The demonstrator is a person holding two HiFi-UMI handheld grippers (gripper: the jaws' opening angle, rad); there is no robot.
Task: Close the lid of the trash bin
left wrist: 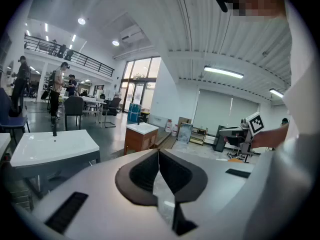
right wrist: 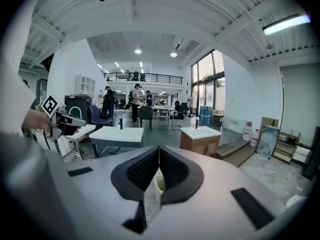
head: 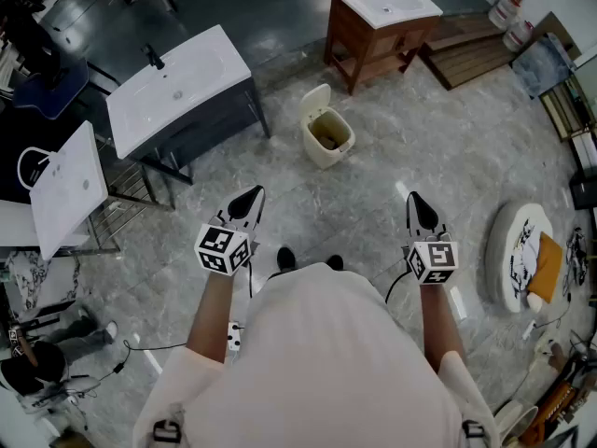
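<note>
1. Head view: the cream plastic trash bin [head: 328, 136] stands on the grey marbled floor [head: 401, 147] with its lid tipped up and back, so it is open. A dark grey vanity with a white basin top [head: 177, 87] stands to the left of the bin. A brown wooden vanity with a white basin [head: 378, 17] stands beyond the bin, to its right. We hold both grippers well apart from the bin, on its near side: the left gripper [head: 246, 203] to its lower left and the right gripper [head: 420, 211] to its lower right. Neither touches it.
2. Left gripper view: the left gripper's [left wrist: 159, 154] black jaws are pressed together at the tips with nothing between them. The brown wooden vanity [left wrist: 141, 136] shows past them.
3. Right gripper view: the right gripper's [right wrist: 159, 150] jaws also meet at the tips and clamp nothing. A sliver of the cream bin [right wrist: 160, 183] shows through the slit below the tips, between the two vanities.
</note>
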